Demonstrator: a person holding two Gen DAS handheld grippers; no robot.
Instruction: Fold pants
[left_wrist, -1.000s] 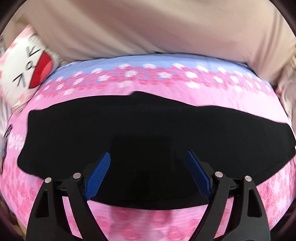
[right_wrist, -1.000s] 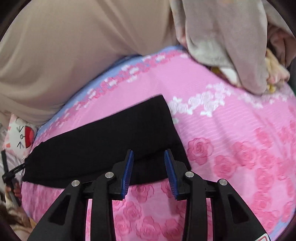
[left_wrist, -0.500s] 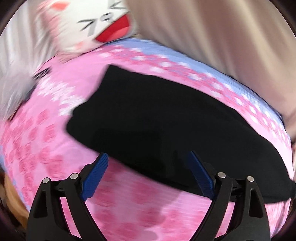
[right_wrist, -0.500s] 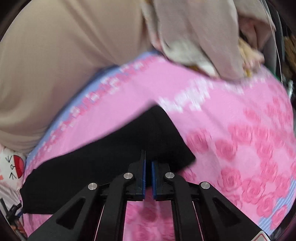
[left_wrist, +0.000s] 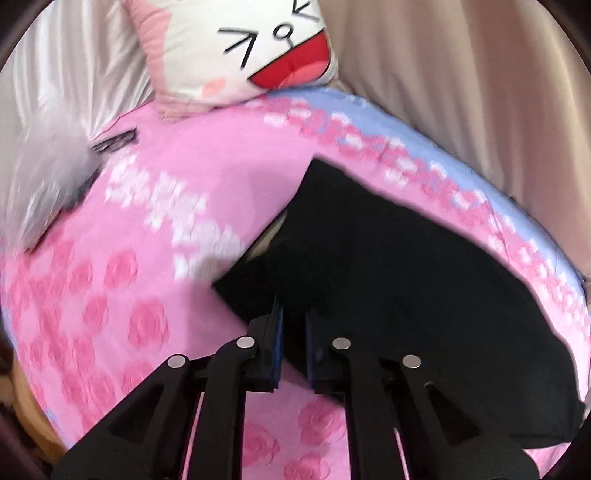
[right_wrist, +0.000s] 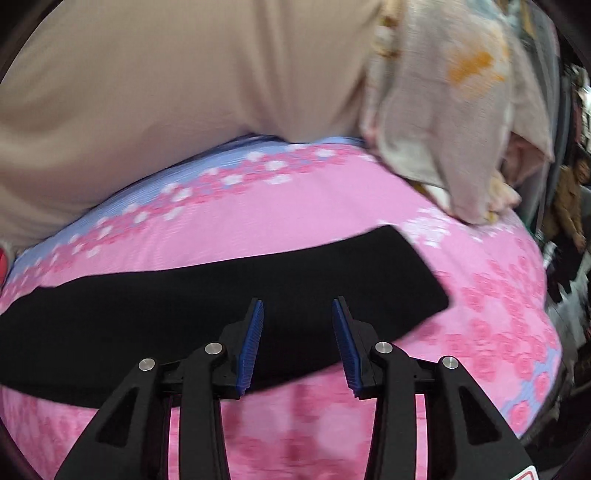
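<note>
Black pants (left_wrist: 406, 280) laid flat on pink rose bedsheet (left_wrist: 110, 295). Soft, floppy, light; best picked up at corners. Left gripper (left_wrist: 291, 325) pinched narrow on pants' near corner. Right gripper (right_wrist: 297, 314) spread wide, nothing held, above pants' near edge.

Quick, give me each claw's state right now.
Left claw: shut on the black pants, at their corner.
Right claw: open, holding nothing, above the pants.

Pink rose-print bedsheet (left_wrist: 122, 302) with a blue floral border; beige curtain (right_wrist: 166, 92) behind; cartoon-face cushion (left_wrist: 255, 51) at the far edge; pale crumpled blanket (right_wrist: 454, 122) heaped near one corner
</note>
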